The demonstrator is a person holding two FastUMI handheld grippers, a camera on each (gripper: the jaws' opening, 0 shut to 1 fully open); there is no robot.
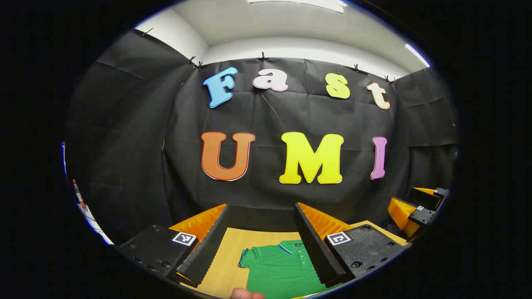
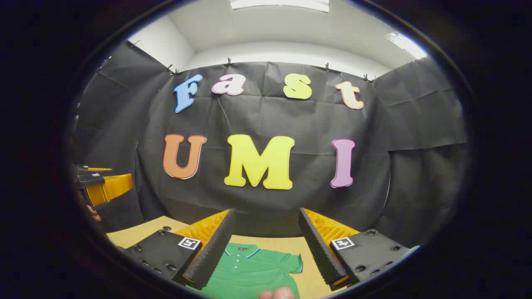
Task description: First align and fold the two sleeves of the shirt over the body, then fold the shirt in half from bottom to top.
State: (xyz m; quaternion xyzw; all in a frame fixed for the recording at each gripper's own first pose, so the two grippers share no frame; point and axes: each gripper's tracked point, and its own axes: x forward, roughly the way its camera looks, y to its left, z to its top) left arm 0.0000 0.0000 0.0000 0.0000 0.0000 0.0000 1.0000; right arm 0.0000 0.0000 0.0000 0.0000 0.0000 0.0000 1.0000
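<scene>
A green polo shirt (image 1: 278, 268) with blue-edged collar and cuffs lies flat on the wooden table (image 1: 222, 265), collar toward the booth wall. In the left gripper view, one short sleeve (image 1: 246, 257) sticks out sideways. My left gripper (image 1: 262, 209) hovers above it, open, with nothing between its fingers. The right gripper view has the shirt (image 2: 249, 270) with its other sleeve (image 2: 296, 263) spread out. My right gripper (image 2: 266, 211) is open above it. Each gripper also appears in the other view: the right one (image 1: 419, 207), the left one (image 2: 104, 182).
The black cloth wall (image 1: 291, 199) rises right behind the table's far edge. A fingertip (image 1: 247, 294) pokes in at the bottom of the left gripper view, another (image 2: 278, 293) in the right gripper view. Bare wood (image 2: 133, 234) lies left of the shirt.
</scene>
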